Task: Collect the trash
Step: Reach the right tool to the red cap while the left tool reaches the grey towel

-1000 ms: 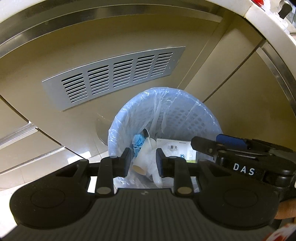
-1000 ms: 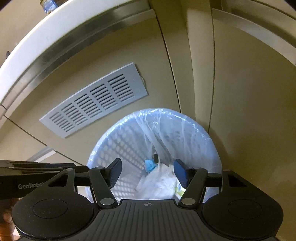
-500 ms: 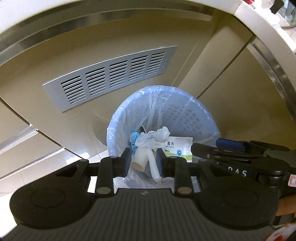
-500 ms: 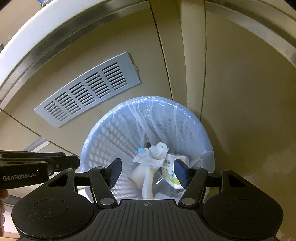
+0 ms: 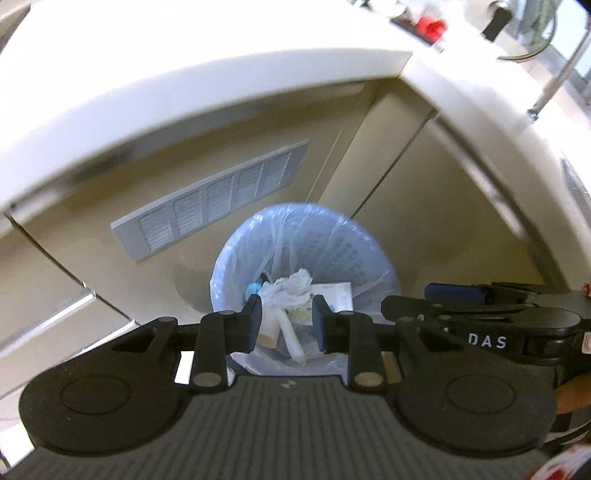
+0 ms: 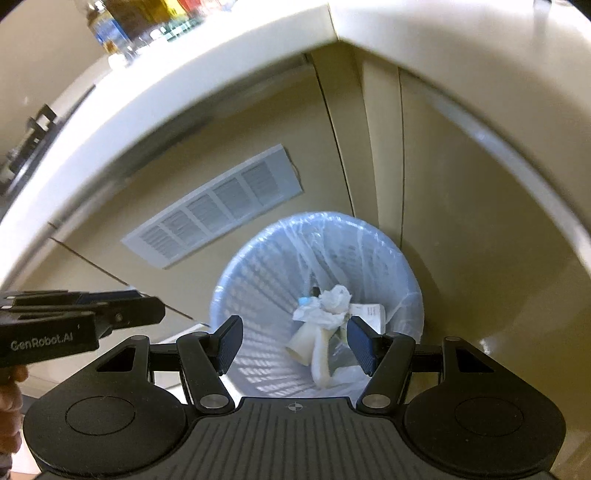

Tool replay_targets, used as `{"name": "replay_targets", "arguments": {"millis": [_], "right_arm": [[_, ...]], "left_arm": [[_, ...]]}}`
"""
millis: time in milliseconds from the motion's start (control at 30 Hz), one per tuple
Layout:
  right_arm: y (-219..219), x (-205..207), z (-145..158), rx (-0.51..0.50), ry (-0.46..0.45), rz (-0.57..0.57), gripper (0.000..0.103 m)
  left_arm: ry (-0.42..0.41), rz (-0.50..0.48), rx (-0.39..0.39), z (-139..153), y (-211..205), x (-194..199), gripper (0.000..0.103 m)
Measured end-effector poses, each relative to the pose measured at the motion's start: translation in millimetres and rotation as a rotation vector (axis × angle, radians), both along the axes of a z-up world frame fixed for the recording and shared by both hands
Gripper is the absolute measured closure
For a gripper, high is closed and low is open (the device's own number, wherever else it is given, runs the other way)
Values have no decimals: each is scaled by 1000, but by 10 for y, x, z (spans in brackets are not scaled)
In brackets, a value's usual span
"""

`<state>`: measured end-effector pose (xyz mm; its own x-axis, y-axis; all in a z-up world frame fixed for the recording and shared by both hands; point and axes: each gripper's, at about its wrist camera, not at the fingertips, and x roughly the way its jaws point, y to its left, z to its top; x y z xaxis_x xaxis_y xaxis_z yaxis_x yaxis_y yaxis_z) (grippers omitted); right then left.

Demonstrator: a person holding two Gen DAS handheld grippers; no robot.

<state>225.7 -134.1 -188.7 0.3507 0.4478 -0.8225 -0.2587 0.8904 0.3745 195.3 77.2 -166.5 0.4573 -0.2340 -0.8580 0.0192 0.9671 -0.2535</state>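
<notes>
A light blue perforated trash bin lined with a clear bag stands on the floor against the cabinet. Inside lie a crumpled white tissue, a paper cup, a white medicine box and a bit of blue trash. My left gripper is open and empty, held above the bin's near rim. My right gripper is open wide and empty, also above the bin. Each gripper shows at the edge of the other's view.
A beige cabinet front with a grey vent grille stands behind the bin. A white countertop edge overhangs above, with bottles on it. A cabinet corner lies right of the bin.
Both grippers have risen and pulled back from the bin, so the countertop edge now shows. The tissue that landed in the bin half a second ago lies on the other trash.
</notes>
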Motion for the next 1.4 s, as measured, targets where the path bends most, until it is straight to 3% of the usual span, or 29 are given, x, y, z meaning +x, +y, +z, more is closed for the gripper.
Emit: {"name": "replay_targets", "arguments": {"millis": [367,700,1133,1400], "right_arm": [[-159,-159,843,63,-140,-84,40],[-631,49,1424,81,-299,-214,40],[-1425,965,1603,26,-452,-251,35],[-1436,1589,1453,9,-524,-181,36]], "left_arm": [[-172,-69,-12,702,24,-62,77],[-299,-85,-5,1129,-123,257,77],[-375,-52,36,1328,-663,1085,77],[-382,-38,57,1311,-992,1705,77]]}}
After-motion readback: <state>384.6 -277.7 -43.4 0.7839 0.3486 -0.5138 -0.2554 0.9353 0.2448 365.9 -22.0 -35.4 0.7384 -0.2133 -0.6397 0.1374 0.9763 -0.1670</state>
